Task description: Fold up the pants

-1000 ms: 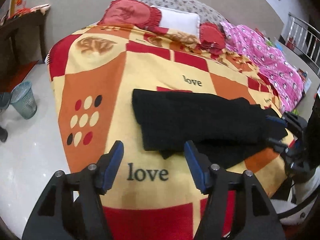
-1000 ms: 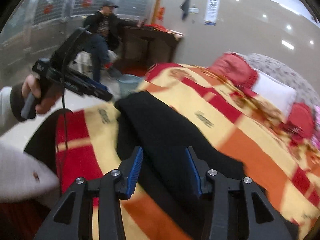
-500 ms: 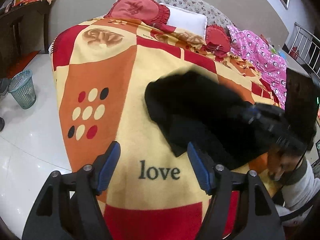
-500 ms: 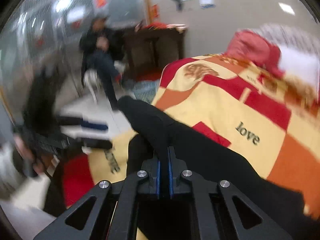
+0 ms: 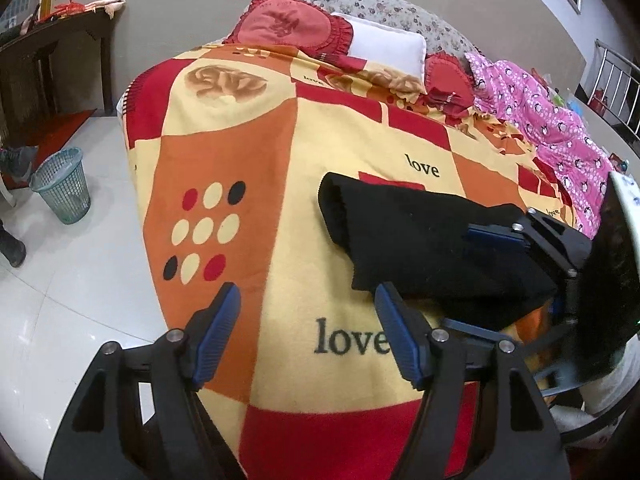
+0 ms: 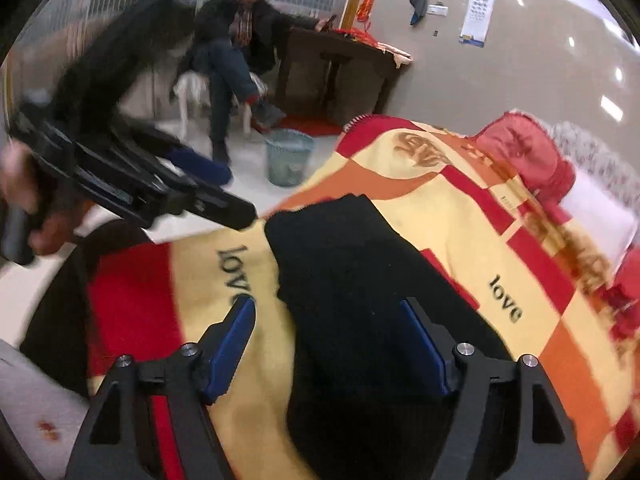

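A bed (image 5: 224, 152) under a red-and-yellow blanket carries the black pants (image 5: 420, 236), already folded into a compact stack. The left gripper (image 5: 308, 332) hovers spread and empty; the right gripper (image 6: 328, 336) is opening over them. Perhaps little remains.

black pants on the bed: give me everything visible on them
The black pants look like a thick, soft knit, plain, with no visible print. They lie folded in layers on the patterned blanket, near its front edge, with a rounded fold edge toward the dotted patch. A lower layer sticks out beneath the top one. The right gripper is opening just above the fabric, its pads not pressing on it. The left gripper hovers open beside them, not touching.
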